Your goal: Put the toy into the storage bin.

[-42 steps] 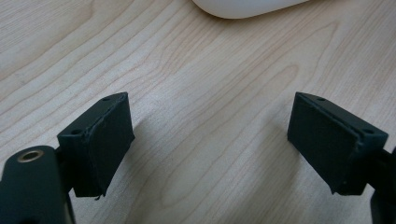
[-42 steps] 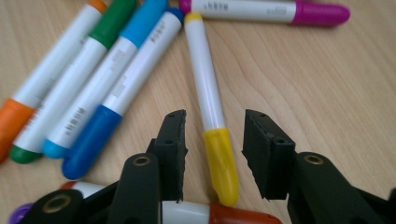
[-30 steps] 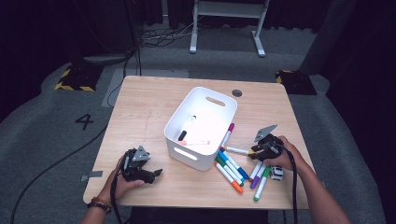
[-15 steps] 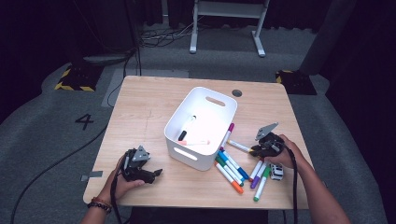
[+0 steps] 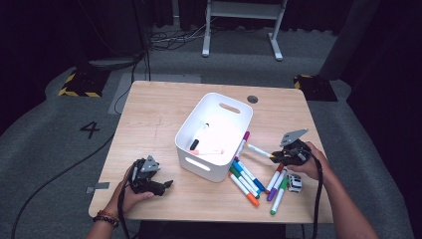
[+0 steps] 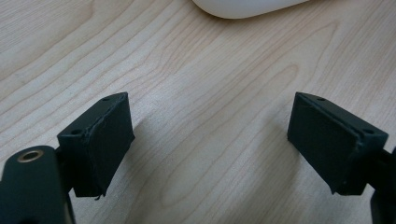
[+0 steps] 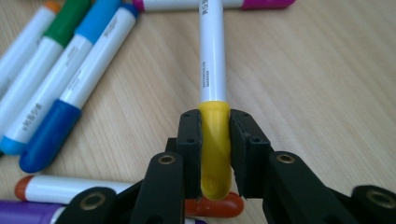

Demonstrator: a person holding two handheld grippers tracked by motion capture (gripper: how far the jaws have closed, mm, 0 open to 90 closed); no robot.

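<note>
While clamping on the yellow cap of a white marker (image 7: 212, 60), pressing both pads of the right gripper (image 7: 215, 154) against that cap, jaws having just been closing around it. Holding the marker (image 5: 259, 150) by its cap end, barrel pointing away from the jaws toward the white bin (image 5: 214, 137), far tip lying close to a purple-capped marker (image 7: 210, 4) lying crosswise beyond it. Sitting at the right side of the wooden table (image 5: 149, 114), right gripper (image 5: 278, 157) in the person's right hand (image 5: 311, 164), just right of a loose row of markers (image 5: 249, 179) with blue, green and orange caps. Lying alongside the held one in the right gripper view: blue-capped markers (image 7: 70, 88) at the left, an orange-capped marker (image 7: 56, 189) under the jaws.

Resting near the front left corner of the table, left gripper (image 5: 161, 186) in the left hand (image 5: 129, 196), jaws spread wide apart with nothing between them. Showing bare wood between the two black pads (image 6: 100, 140) in the left gripper view, with the rounded bottom corner of the bin (image 6: 247, 7) just beyond.

Holding two markers inside the bin: a black-capped one (image 5: 198, 137) and a pink-tipped one (image 5: 208, 152), lying on its floor.
</note>
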